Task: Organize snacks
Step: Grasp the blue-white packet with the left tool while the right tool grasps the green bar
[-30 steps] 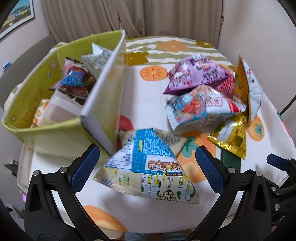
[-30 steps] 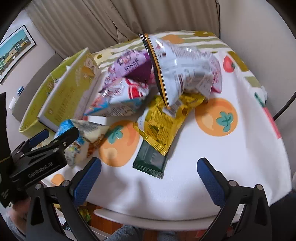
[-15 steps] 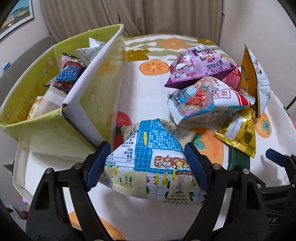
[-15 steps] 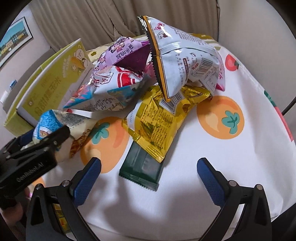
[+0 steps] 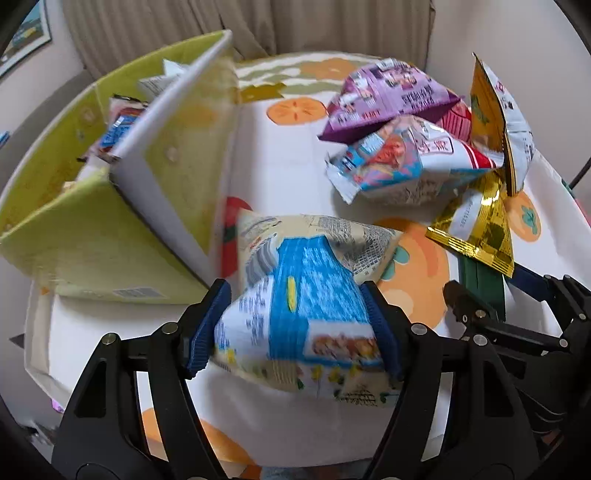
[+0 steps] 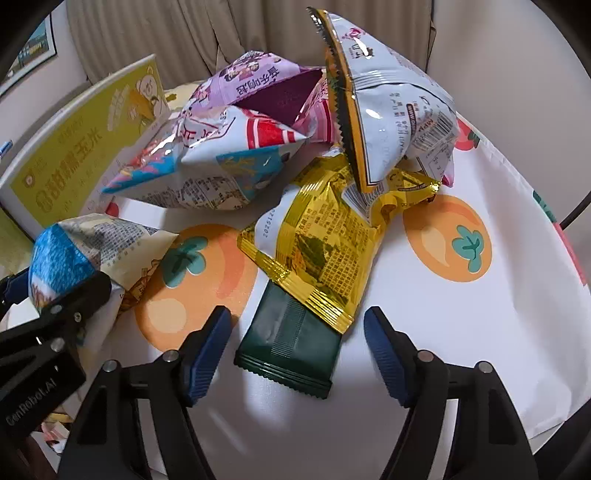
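Since a second ago our left hand-held gripper [image 5: 300, 325] has closed, pinching the blue-and-cream puffed snack bag [image 5: 306, 306] above the worktop [image 5: 280, 155]. Our right hand-held gripper [image 6: 297, 343], spread, straddles the dark green flat packet [image 6: 291, 343]. Beyond, the yellow-green cardboard box [image 5: 92, 236].

Beige pleated curtains [image 5: 177, 40] hang across the back of the room, filling the wall behind the table [image 6: 461, 332]. The table wears a white tablecloth [image 5: 288, 166] printed with orange persimmons, red fruit and olive-green stripes; its edge hangs over the near side. A plain pale wall [image 5: 491, 33] rises on the right side. On the left-hand wall hangs a dark-framed picture [image 6: 35, 44] of a row of buildings under a blue sky. The light is soft and even, daylight-like, with faint shadows on the cloth.
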{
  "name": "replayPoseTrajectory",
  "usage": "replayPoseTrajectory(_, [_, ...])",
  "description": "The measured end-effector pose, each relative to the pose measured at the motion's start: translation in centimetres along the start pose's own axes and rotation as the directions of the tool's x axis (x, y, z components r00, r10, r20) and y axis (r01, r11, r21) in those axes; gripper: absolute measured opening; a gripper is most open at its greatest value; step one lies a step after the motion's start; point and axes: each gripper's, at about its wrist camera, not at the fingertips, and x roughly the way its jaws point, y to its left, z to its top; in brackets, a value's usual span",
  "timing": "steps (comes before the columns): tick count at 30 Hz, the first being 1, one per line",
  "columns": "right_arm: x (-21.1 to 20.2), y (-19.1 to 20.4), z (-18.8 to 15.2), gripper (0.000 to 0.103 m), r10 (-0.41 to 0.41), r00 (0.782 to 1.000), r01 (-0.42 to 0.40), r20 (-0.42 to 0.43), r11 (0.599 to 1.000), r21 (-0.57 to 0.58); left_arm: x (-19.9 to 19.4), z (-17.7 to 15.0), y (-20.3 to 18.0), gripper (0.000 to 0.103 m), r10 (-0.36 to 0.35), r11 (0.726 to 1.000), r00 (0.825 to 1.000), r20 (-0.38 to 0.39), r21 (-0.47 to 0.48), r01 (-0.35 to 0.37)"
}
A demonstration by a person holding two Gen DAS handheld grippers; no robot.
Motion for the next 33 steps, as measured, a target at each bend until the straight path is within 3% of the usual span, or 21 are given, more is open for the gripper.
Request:
replayPoseTrajectory(3, [0.1, 0.0, 0.1, 0.062, -0.02, 1.0, 0.02, 0.001, 1.0, -0.007, 0.5, -0.2, -0.4, 0.068, -0.003, 1.0, 1.0, -0.007, 0.008, 0.003])
replayPoseTrajectory(5, [0.2, 0.5, 0.2, 0.05, -0.018, 1.0, 0.018, 0.009, 1.0, -0.016, 0.3, -0.3, -0.6, 0.064, -0.001, 1.0, 1.0, -0.002, 0.012, 0.001])
replayPoseTrajectory(8, [0.0, 1.2, 0.1, 0.044, -0.009, 1.0, 0.009, 0.014, 1.0, -0.03, -0.3, -0.4, -0.8, 0.06, 0.001, 1.0, 1.0, 0.005, 0.015, -0.001])
replayPoseTrajectory(17, [-2.2, 0.5, -1.2, 0.044, 0.055, 0.998, -0.055, 0.008, 0.998, -0.01, -2.8, -0.8, -0.8, 0.058, -0.02, 1.0, 1.0, 0.007, 0.0, 0.02])
replayPoseTrajectory(33, [-7.9, 1.3, -2.8, 0.044, 0.17, 0.985, -0.17, 0.013, 0.985, -0.035, -10.2, -0.3, 0.0, 0.058, -0.02, 0.999, 0.994, 0.103, -0.027, 0.023])
